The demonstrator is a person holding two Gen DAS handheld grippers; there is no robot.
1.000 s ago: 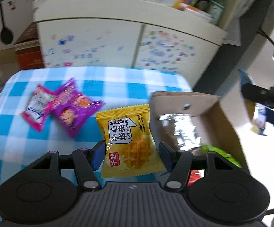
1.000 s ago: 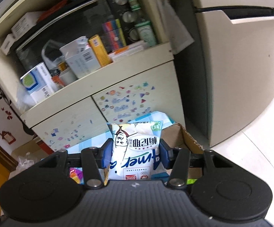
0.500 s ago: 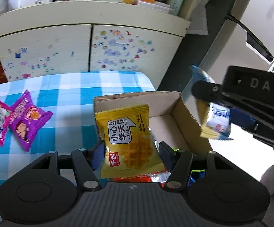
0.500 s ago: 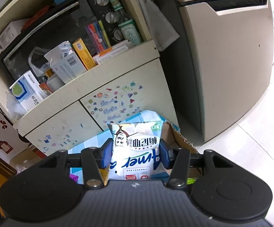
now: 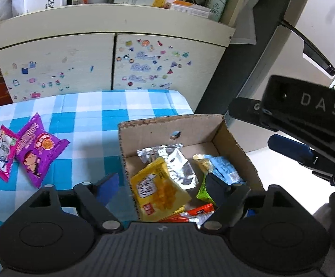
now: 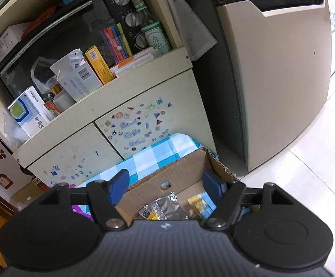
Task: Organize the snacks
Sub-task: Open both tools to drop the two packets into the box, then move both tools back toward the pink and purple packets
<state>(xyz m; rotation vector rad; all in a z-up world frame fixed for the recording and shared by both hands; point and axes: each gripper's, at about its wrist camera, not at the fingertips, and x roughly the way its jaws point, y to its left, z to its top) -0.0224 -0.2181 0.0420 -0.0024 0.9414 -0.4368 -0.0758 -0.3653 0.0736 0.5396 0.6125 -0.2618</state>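
We see the left gripper point(image 5: 161, 181) with its jaws opening and gripping nothing; the yellow waffle packet point(image 5: 158, 190) lies loose between and just below them, inside the cardboard box point(image 5: 167, 124) on the blue-checked worktop point(image 5: 93, 106). Ahead of these jaws in the box sit a silver packet point(image 5: 174, 161) and, toward the right jaw, a light blue packet point(image 5: 223, 168) with a green one point(image 5: 202, 192) beside it. Out past the left jaw, a purple packet point(image 5: 38, 152) and a pink packet point(image 5: 2, 151) lie on the worktop, touching each other. The right gripper point(image 6: 165, 181) has its jaws opening too, empty, poised over the same box, with the silver packet below and between them
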